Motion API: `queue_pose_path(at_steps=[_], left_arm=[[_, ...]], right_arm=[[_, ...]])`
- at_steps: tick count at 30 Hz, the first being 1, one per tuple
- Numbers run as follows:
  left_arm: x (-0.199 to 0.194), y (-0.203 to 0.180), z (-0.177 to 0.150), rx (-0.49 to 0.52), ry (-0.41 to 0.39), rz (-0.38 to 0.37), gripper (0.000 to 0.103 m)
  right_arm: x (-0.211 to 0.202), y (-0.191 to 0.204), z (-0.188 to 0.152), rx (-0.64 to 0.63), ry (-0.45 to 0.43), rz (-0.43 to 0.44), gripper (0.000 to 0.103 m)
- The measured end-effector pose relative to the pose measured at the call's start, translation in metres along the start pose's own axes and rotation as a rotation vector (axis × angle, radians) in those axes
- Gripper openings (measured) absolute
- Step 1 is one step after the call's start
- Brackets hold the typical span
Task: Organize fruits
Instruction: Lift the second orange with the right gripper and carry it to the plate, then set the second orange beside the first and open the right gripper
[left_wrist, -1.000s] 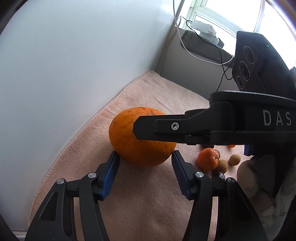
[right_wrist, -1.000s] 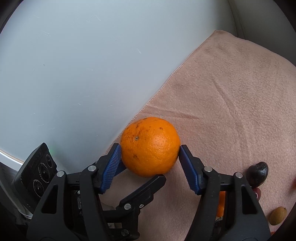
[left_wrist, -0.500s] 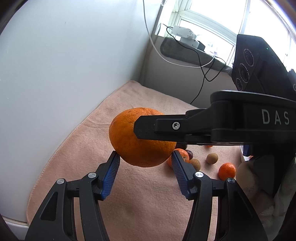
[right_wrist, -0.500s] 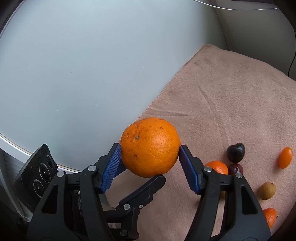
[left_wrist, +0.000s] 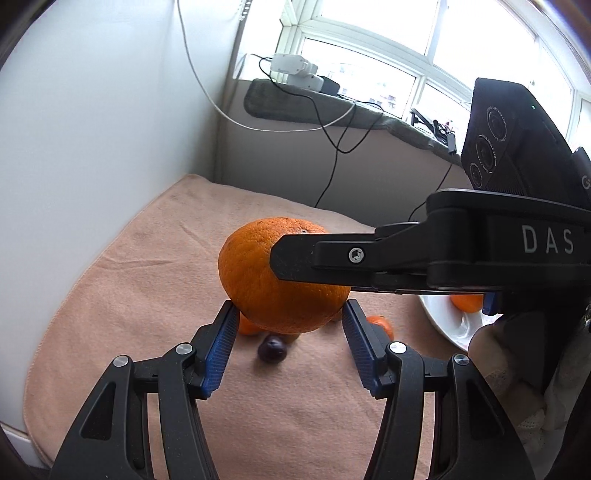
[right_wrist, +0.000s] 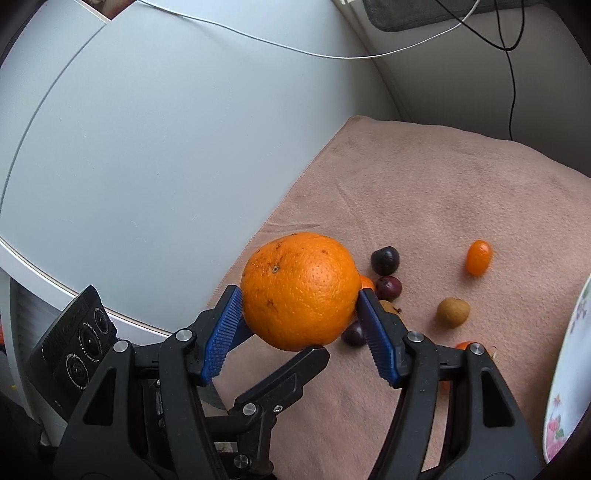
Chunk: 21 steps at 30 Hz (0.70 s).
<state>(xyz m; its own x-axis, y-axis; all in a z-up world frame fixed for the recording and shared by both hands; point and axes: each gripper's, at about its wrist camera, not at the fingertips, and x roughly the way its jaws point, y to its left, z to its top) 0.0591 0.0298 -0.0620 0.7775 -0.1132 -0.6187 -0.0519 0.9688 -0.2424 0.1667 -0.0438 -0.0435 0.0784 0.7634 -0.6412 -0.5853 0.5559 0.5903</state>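
Both grippers clamp the orange (right_wrist: 300, 290) in mid-air: right gripper (right_wrist: 300, 314) across its sides, left gripper (left_wrist: 288, 323) underneath. White plate (right_wrist: 569, 373) lies to my right, past the small fruits on the pink towel (right_wrist: 443, 184).

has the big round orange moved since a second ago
Yes. The big round orange has lifted off the pink cloth and travelled toward the white plate.
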Motion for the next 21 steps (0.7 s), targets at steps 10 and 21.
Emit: queue_pose_path(at_steps=[10,21], left_arm=[[0.016,-0.06,0.001,0.071,0.031,-0.09,0.057],[0.038,-0.12,-0.001,0.141,0.079,-0.19,0.057]], right_arm=[[-0.06,-0.045,-0.022,0.094,-0.075,-0.049,0.067],[-0.115,-0.091,-0.046,0.195,-0.146,-0.119,0.067]])
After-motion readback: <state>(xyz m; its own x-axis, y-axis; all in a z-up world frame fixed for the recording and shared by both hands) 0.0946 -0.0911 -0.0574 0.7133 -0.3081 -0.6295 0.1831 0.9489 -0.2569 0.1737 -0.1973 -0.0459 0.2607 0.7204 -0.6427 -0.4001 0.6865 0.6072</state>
